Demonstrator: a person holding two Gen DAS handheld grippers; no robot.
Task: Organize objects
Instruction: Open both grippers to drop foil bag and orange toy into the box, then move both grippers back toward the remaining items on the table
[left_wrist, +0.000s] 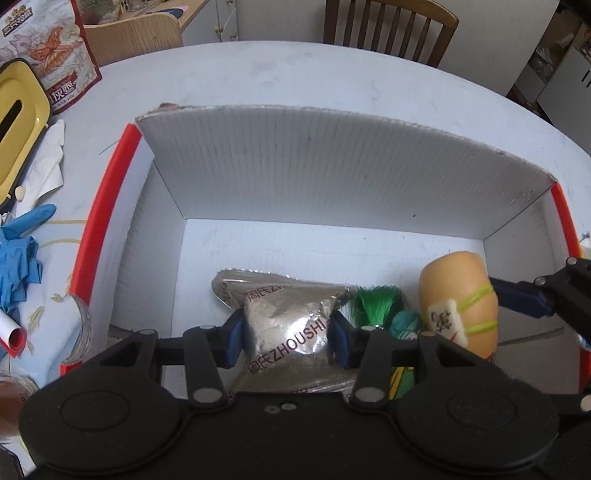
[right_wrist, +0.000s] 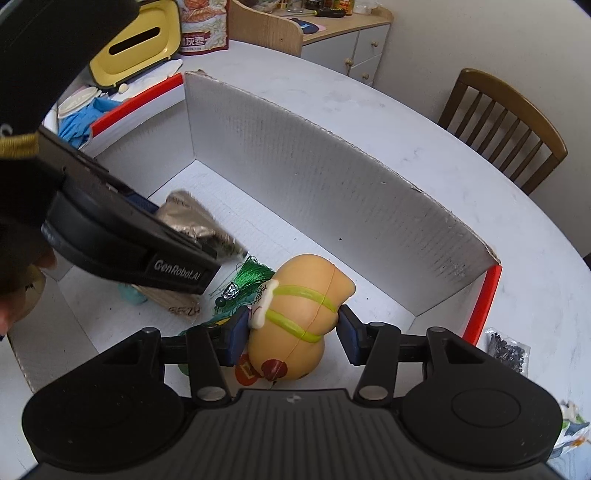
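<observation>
A white cardboard box (left_wrist: 332, 166) with red edges lies open on the round table. My left gripper (left_wrist: 289, 341) is shut on a silver foil packet (left_wrist: 288, 317) printed ZHOUSHI, low inside the box. My right gripper (right_wrist: 291, 338) is shut on a tan squishy toy (right_wrist: 299, 306) with green bands and a small tile on it, at the box's right end. The toy (left_wrist: 458, 295) stands upright in the left wrist view, with a right finger (left_wrist: 517, 295) against it. A green tassel (left_wrist: 376, 302) and a teal item (left_wrist: 406, 321) lie between packet and toy.
Left of the box sit a yellow tissue holder (left_wrist: 18, 118), a red snack bag (left_wrist: 55, 55), crumpled blue gloves (left_wrist: 18, 251) and a white tissue (left_wrist: 48, 162). A small bag of dark bits (right_wrist: 506, 350) lies right of the box. Wooden chairs (left_wrist: 391, 26) stand behind the table.
</observation>
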